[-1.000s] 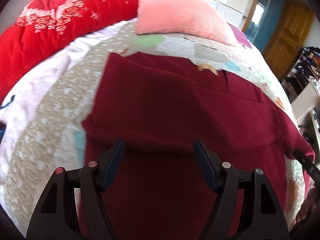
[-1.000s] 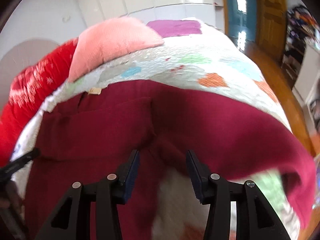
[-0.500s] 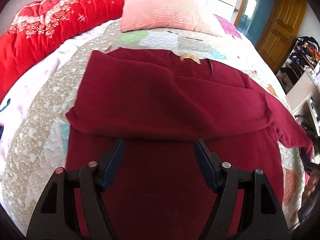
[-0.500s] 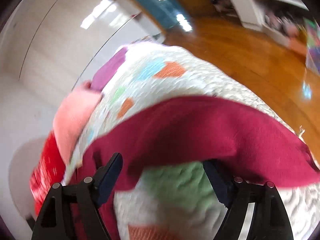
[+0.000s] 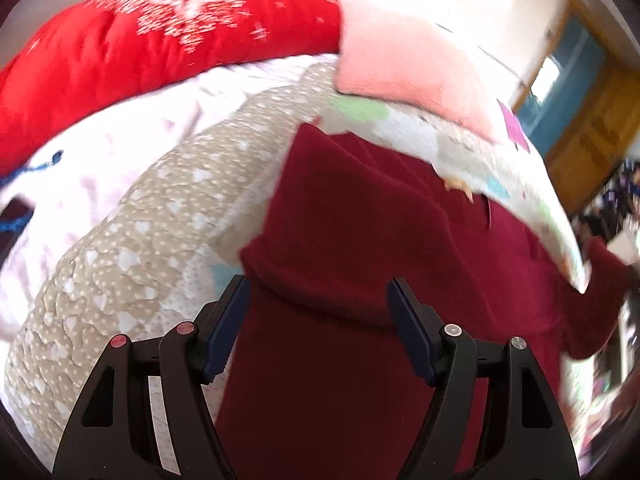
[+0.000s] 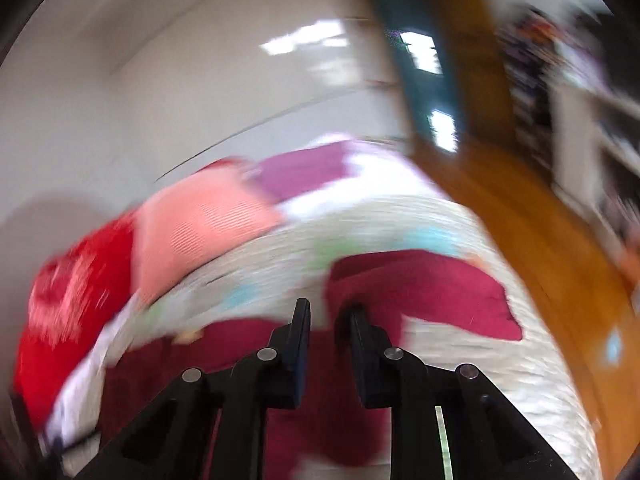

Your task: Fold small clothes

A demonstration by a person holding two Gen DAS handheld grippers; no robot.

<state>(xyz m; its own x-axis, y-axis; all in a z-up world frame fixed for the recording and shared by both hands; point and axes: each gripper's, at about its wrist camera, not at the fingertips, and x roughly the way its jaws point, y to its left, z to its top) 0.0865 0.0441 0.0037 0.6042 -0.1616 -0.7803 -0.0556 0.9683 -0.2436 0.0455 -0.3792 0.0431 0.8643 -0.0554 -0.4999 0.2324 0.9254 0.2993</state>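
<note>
Over the maroon sweater (image 5: 360,240) left tongs (image 5: 318,312) gape; blurred right tongs (image 6: 323,322) pinch its sleeve (image 6: 420,296).

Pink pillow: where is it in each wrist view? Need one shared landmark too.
Left wrist: pink pillow at upper right of centre, lying on the quilt above the maroon sweater.
Right wrist: pink pillow at left of centre, blurred, above the sweater.
Shared landmark: red blanket, left of the pillow in both views.
</note>
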